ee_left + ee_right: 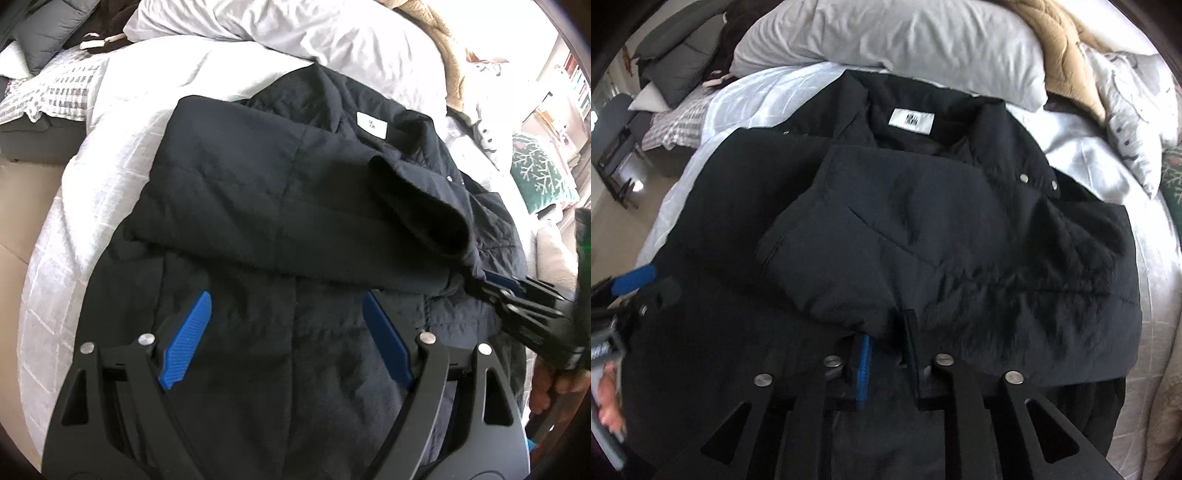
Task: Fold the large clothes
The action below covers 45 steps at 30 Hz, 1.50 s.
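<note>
A large black quilted jacket [280, 206] lies on a white bed, collar and white label [371, 124] at the far side. One sleeve [417, 206] is folded across its front. My left gripper [286, 317] is open just above the jacket's lower front, holding nothing. My right gripper [888, 332] is shut on the cuff of the sleeve [886, 229], which lies across the jacket's chest. The right gripper also shows at the right of the left wrist view [491, 286], pinching the sleeve end. The jacket's label [911, 120] and snap buttons [1024, 178] show in the right wrist view.
A white quilted bedcover [110, 155] lies under the jacket. A grey-white pillow [894, 37] and a tan blanket [1067, 55] lie behind it. A green patterned cushion [539, 173] lies at the right. Grey cushions [676, 62] and a chair [617, 140] stand at the left.
</note>
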Motion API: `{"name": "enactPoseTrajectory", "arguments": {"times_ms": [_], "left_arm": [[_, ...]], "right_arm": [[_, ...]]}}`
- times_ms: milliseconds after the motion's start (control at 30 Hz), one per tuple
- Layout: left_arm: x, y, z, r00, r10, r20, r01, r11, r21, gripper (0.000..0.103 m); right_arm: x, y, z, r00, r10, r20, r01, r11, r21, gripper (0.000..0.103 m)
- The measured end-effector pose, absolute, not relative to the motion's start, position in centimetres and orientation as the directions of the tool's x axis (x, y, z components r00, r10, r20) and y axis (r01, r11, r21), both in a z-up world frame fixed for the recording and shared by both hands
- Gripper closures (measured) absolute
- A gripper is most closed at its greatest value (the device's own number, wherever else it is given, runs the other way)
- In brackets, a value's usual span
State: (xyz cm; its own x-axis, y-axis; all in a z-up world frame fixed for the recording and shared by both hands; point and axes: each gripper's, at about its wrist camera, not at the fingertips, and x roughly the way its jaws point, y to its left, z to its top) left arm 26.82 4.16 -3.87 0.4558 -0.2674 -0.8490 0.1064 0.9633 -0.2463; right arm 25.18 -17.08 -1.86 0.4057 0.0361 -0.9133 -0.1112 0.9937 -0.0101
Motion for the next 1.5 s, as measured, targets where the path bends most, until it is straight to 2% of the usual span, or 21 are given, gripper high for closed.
{"name": "enactPoseTrajectory", "arguments": {"times_ms": [33, 67, 133, 200, 333, 567, 600, 633, 667, 700, 733, 800, 867, 900, 967, 1000, 1100, 1167, 1200, 1333, 1500], "left_arm": [[27.0, 4.1, -3.7, 0.453, -0.277, -0.847, 0.115, 0.961, -0.253, 0.019], [27.2, 4.1, -3.5, 0.449, -0.287, -0.846, 0.120, 0.958, -0.261, 0.019], [27.6, 4.0, -3.1, 0.445, -0.305, -0.842, 0.126, 0.952, -0.278, 0.019], [28.0, 3.7, -2.6, 0.451, -0.321, -0.833, 0.125, 0.946, -0.298, 0.019], [28.9, 1.2, -2.5, 0.422, -0.403, -0.812, 0.180, 0.915, -0.361, 0.019], [32.4, -6.3, -5.4, 0.311, -0.483, -0.818, 0.226, 0.874, -0.430, 0.020], [33.0, -7.2, -6.3, 0.290, -0.476, -0.830, 0.210, 0.878, -0.430, 0.032], [33.4, -7.9, -7.1, 0.268, -0.474, -0.839, 0.196, 0.879, -0.434, 0.052], [33.6, -8.4, -7.6, 0.253, -0.476, -0.842, 0.192, 0.878, -0.439, 0.062], [33.7, -8.7, -7.7, 0.264, -0.457, -0.849, 0.190, 0.888, -0.419, 0.084], [33.4, -8.8, -7.0, 0.298, -0.452, -0.841, 0.202, 0.890, -0.408, 0.092], [32.1, -8.1, -4.5, 0.406, -0.482, -0.777, 0.230, 0.876, -0.424, 0.094], [30.5, -6.9, -1.9, 0.508, -0.482, -0.714, 0.246, 0.876, -0.416, 0.094], [29.9, -6.3, -0.9, 0.552, -0.449, -0.702, 0.255, 0.893, -0.370, 0.094], [30.0, -6.0, -1.2, 0.566, -0.359, -0.742, 0.246, 0.933, -0.263, 0.082], [30.6, -6.2, -2.4, 0.535, -0.278, -0.798, 0.231, 0.956, -0.179, 0.067], [31.1, -5.8, -3.9, 0.517, -0.131, -0.846, 0.179, 0.983, -0.043, 0.063], [30.6, -4.7, -3.0, 0.564, -0.171, -0.808, 0.155, 0.983, -0.100, 0.055], [30.3, -4.3, -2.5, 0.590, -0.202, -0.781, 0.145, 0.979, -0.144, 0.047], [30.4, -5.6, -1.3, 0.642, -0.298, -0.707, 0.198, 0.955, -0.222, 0.046], [31.9, -8.9, -3.9, 0.588, -0.363, -0.723, 0.299, 0.928, -0.222, 0.046]], "right_arm": [[24.7, -17.7, -1.2, 0.399, 0.074, -0.914, -0.118, 0.993, 0.029, 0.065], [24.2, -18.3, -0.4, 0.401, 0.118, -0.908, -0.115, 0.990, 0.078, 0.047], [22.8, -20.6, 1.5, 0.434, 0.219, -0.874, -0.089, 0.976, 0.200, 0.033], [21.3, -23.2, 3.2, 0.476, 0.274, -0.836, -0.062, 0.958, 0.279, 0.033], [19.4, -28.1, 4.8, 0.539, 0.243, -0.806, 0.072, 0.940, 0.332, 0.033], [18.7, -34.4, 2.5, 0.498, 0.183, -0.848, 0.307, 0.877, 0.369, 0.033], [18.6, -35.1, 2.6, 0.499, 0.159, -0.852, 0.327, 0.876, 0.355, 0.033], [18.5, -36.1, 2.9, 0.507, 0.126, -0.853, 0.343, 0.878, 0.334, 0.033], [18.3, -36.7, 3.3, 0.517, 0.104, -0.850, 0.352, 0.879, 0.322, 0.033], [18.0, -37.5, 3.7, 0.529, 0.088, -0.844, 0.358, 0.879, 0.316, 0.033], [17.5, -38.4, 4.4, 0.547, 0.075, -0.834, 0.364, 0.876, 0.318, 0.033], [16.7, -40.2, 5.3, 0.583, 0.062, -0.810, 0.378, 0.862, 0.338, 0.033], [16.0, -41.8, 5.9, 0.611, 0.044, -0.791, 0.398, 0.846, 0.355, 0.033], [15.7, -42.5, 6.0, 0.617, 0.032, -0.786, 0.411, 0.838, 0.357, 0.033], [15.4, -43.4, 5.5, 0.613, 0.016, -0.790, 0.435, 0.828, 0.355, 0.033], [15.4, -43.6, 5.2, 0.606, 0.014, -0.795, 0.443, 0.825, 0.352, 0.033], [16.1, -43.4, 4.0, 0.568, 0.005, -0.823, 0.452, 0.834, 0.316, 0.033], [16.4, -42.9, 3.8, 0.553, -0.015, -0.833, 0.443, 0.852, 0.280, 0.033], [16.6, -42.7, 3.9, 0.554, -0.026, -0.832, 0.438, 0.859, 0.264, 0.033], [17.8, -41.6, 3.8, 0.595, -0.060, -0.801, 0.418, 0.875, 0.245, 0.033], [20.0, -39.2, 2.3, 0.616, -0.051, -0.786, 0.357, 0.907, 0.221, 0.034]]}}
